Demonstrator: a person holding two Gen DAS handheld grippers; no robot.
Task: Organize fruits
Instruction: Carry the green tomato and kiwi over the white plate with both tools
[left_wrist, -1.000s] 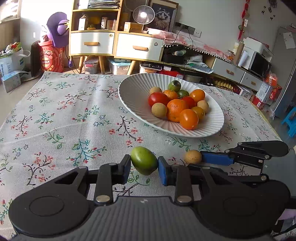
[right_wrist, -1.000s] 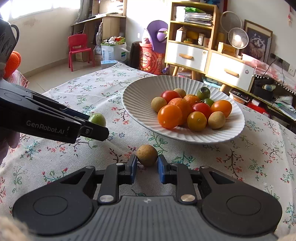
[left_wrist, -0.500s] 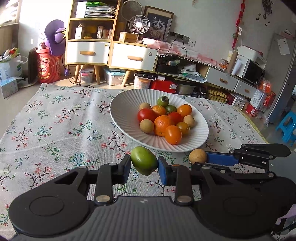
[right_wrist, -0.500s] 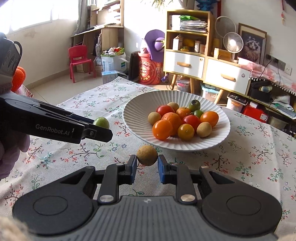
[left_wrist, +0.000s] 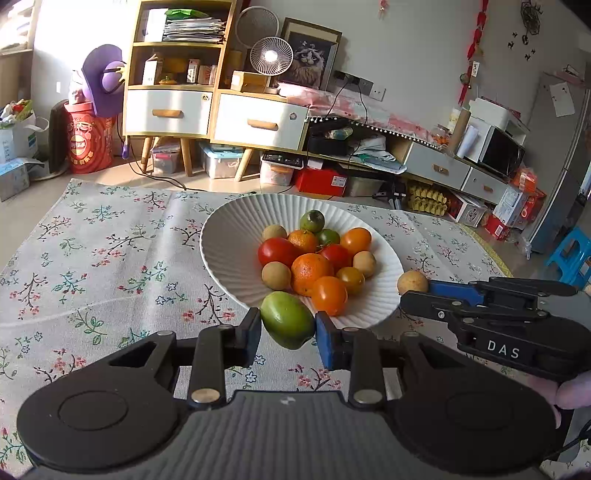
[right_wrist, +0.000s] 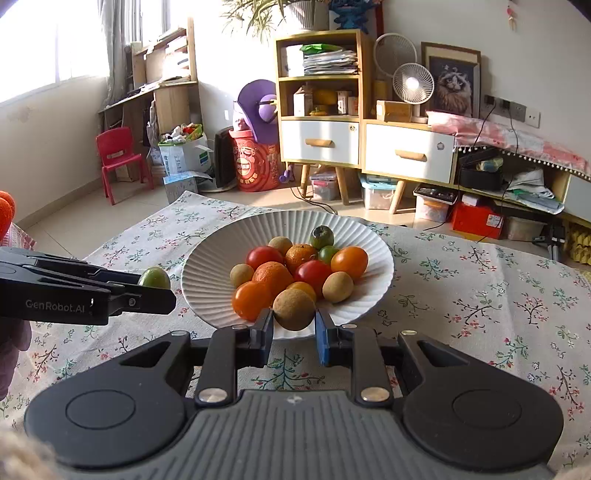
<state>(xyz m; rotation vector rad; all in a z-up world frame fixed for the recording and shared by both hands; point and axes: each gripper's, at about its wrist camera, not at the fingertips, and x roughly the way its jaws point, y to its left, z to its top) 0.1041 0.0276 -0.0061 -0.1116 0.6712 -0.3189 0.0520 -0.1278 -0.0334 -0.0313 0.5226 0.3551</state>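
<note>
Floral tablecloth (left_wrist: 92, 266); left claw (left_wrist: 288, 326) grips green fruit (left_wrist: 287, 319) — plate (left_wrist: 229, 251)

Plate (left_wrist: 229, 251): white, ribbed, near the middle
Cloth on worktop (left_wrist: 110, 266): pale grey, red and green floral sprigs
Left claw (left_wrist: 288, 332): black, one blue pad
Mango (left_wrist: 287, 319): green
Right claw (right_wrist: 294, 334): black, one blue pad
Longan (right_wrist: 294, 308): tan-brown
Piled fruit (left_wrist: 312, 273): orange, red, green, tan

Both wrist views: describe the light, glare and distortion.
Left wrist view: sun glare whitens the top-left corner, a bright streak crosses the tablecloth, and the fisheye bends the room's edges. Right wrist view: the window is blown out, while the plate stays sharp.
</note>
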